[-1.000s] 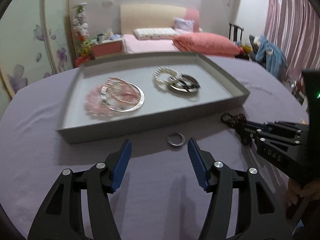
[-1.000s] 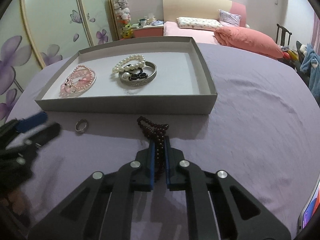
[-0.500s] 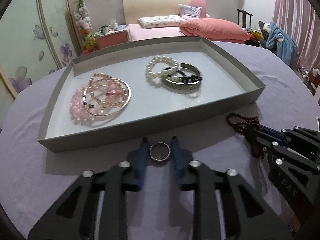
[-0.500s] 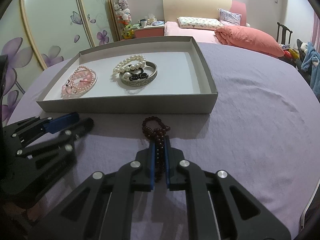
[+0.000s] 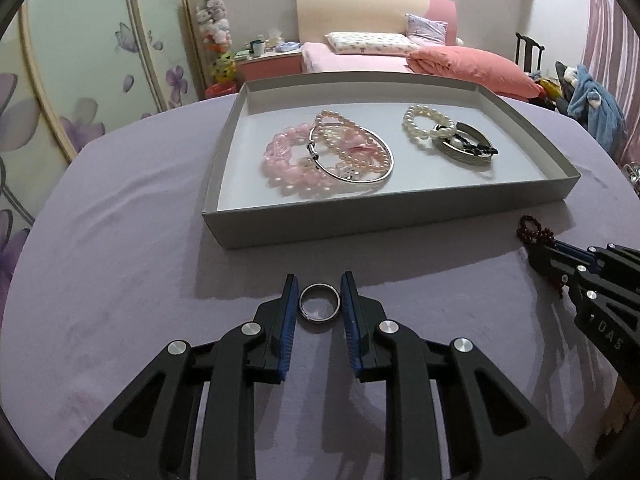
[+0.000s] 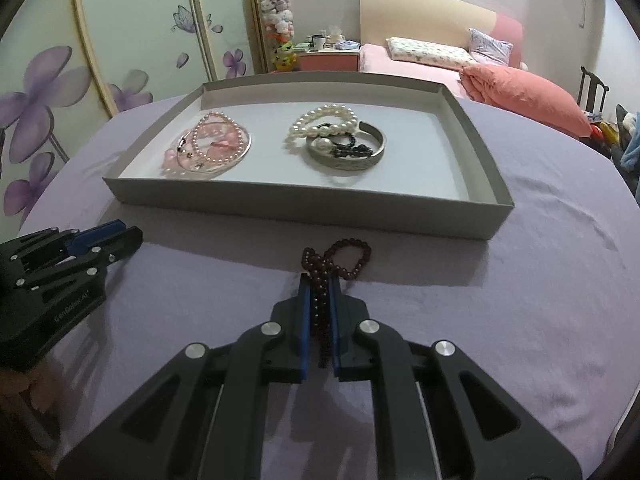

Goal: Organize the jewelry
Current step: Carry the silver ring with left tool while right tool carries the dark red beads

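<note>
On the purple tablecloth (image 5: 120, 264), just in front of the grey tray (image 5: 360, 224), lies a plain silver ring (image 5: 319, 308), flat, with a smooth polished band. It sits between the blue pads of your left gripper (image 5: 319, 309), one pad at its 9 o'clock and one at its 3 o'clock. The jaws have just been closing around it and now stand narrow; whether the pads press on the band, you cannot tell from this view.

Your right gripper (image 6: 320, 316) is clamped on a dark red beaded bracelet (image 6: 340, 260). Its small round beads run down between the pads, and a loop spills out toward 12 o'clock, resting on the cloth close to the tray's front wall.

Inside the tray, pink bead bracelets with a thin silver bangle (image 5: 332, 156) lie at 11 o'clock from the ring, and a white pearl bracelet on a wide silver cuff (image 5: 448, 136) at 1 o'clock.
</note>
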`<move>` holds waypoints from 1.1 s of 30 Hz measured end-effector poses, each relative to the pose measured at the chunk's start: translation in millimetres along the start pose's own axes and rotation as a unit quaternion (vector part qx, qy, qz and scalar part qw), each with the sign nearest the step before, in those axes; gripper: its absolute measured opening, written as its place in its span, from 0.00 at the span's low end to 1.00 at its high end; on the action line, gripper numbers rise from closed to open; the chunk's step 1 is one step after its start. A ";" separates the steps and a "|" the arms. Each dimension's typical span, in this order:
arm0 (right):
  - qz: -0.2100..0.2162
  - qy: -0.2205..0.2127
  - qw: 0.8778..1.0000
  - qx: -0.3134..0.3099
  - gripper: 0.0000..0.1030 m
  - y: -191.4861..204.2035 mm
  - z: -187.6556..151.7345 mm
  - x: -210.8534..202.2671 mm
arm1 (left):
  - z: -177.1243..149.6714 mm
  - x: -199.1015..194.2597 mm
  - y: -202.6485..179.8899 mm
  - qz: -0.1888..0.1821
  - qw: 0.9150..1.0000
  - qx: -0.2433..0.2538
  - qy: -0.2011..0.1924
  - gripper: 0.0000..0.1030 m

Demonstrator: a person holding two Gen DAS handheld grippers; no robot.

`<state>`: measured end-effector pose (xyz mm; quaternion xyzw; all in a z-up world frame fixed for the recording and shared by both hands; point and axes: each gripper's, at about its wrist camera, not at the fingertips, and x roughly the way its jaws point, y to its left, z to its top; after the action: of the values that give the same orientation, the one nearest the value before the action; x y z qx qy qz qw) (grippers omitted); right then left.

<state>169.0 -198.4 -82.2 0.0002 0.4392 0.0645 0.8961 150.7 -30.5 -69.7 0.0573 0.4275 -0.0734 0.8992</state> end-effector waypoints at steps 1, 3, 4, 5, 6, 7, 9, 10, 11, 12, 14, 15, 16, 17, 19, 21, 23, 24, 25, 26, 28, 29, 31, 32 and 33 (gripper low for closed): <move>0.002 0.000 1.000 0.002 0.09 -1.6 -0.6 -0.4 | 0.1 0.1 -1.4 0.004 1.000 0.002 0.000 0.23; 0.003 0.001 1.000 0.002 0.09 -4.4 -0.1 -0.4 | 1.4 0.5 -2.3 0.006 1.000 0.003 0.000 0.23; 0.002 0.001 1.000 0.001 0.09 -4.1 0.1 -0.6 | 1.8 1.0 -2.1 0.005 1.000 0.002 0.000 0.23; 0.001 0.001 1.000 0.001 0.09 -4.7 -0.1 -0.7 | 2.1 1.4 -1.4 0.003 1.000 0.001 0.001 0.23; 0.001 0.001 1.000 0.000 0.09 -4.8 -0.2 -0.7 | 2.3 1.4 -0.3 0.003 1.000 0.001 0.001 0.23; 0.001 0.001 1.000 0.000 0.09 -4.4 -1.0 -0.5 | 2.8 1.9 -0.4 0.003 1.000 0.001 0.001 0.23; 0.001 0.001 1.000 0.001 0.09 -4.1 -1.0 -0.4 | 2.8 2.0 -0.1 0.003 1.000 0.001 0.001 0.23; 0.002 0.001 1.000 0.001 0.09 -4.5 -0.9 -0.6 | 2.9 2.1 0.3 0.003 1.000 0.001 0.001 0.23; 0.001 0.001 1.000 0.000 0.09 -4.1 -0.9 -0.5 | 2.8 2.1 0.6 0.003 1.000 0.001 0.001 0.23; 0.001 0.001 1.000 0.000 0.09 -4.4 -0.9 -0.6 | 2.9 2.1 0.1 0.003 1.000 0.001 0.001 0.23; 0.002 0.001 1.000 0.001 0.09 -3.0 -1.0 0.3 | 3.0 2.1 0.0 0.003 1.000 0.001 0.001 0.23; 0.002 0.001 1.000 0.001 0.09 -3.1 -1.0 0.3 | 3.0 2.2 0.0 0.003 1.000 0.001 0.001 0.23; 0.002 0.001 1.000 0.001 0.09 -3.2 -1.0 0.3 | 2.9 2.1 0.2 0.003 1.000 0.001 0.001 0.23; 0.002 0.001 1.000 0.001 0.09 -3.2 -1.0 0.3 | 2.9 2.1 0.2 0.003 1.000 0.001 0.001 0.23; 0.002 0.001 1.000 0.001 0.09 -3.1 -1.0 0.3 | 3.0 2.2 -0.1 0.004 1.000 0.001 0.001 0.23; 0.002 0.001 1.000 0.001 0.09 -3.2 -1.0 0.2 | 3.1 2.2 -0.2 0.004 1.000 0.001 0.001 0.23; 0.002 0.001 1.000 0.001 0.09 -3.2 -1.0 0.2 | 3.1 2.2 -0.2 0.003 1.000 0.001 0.001 0.23; 0.002 0.001 1.000 0.001 0.09 -3.1 -1.0 0.2 | 3.1 2.2 -0.1 0.003 1.000 0.001 0.001 0.23; 0.002 0.001 1.000 0.001 0.09 -3.4 -1.1 0.1 | 3.2 2.2 -0.4 0.003 1.000 0.001 0.001 0.22; 0.002 0.000 1.000 0.002 0.09 -3.5 -1.0 0.1 | 3.2 2.1 -0.4 0.002 1.000 0.000 0.001 0.22; 0.007 -0.001 1.000 0.007 0.09 -4.7 -0.8 -0.3 | 3.2 1.9 0.8 -0.001 1.000 -0.003 0.000 0.22; 0.012 -0.003 1.000 0.011 0.09 -5.0 -1.2 -0.2 | 3.1 1.7 1.5 -0.002 1.000 -0.005 0.000 0.22; 0.026 -0.010 0.999 0.028 0.09 -8.8 -2.1 -3.2 | 1.3 -0.4 5.9 -0.007 1.000 -0.016 -0.002 0.22; 0.030 -0.016 0.999 0.032 0.09 -10.3 -1.8 -6.1 | -0.2 -3.2 8.7 -0.012 1.000 -0.022 -0.007 0.22; 0.036 -0.028 0.998 0.035 0.09 -10.8 -1.7 -11.6 | -1.2 -6.9 11.6 -0.014 0.999 -0.027 -0.014 0.22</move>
<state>161.9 -210.5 -74.8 0.0493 0.4159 0.0810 0.9045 147.6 -18.3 -64.5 0.0256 0.4177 -0.0753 0.9051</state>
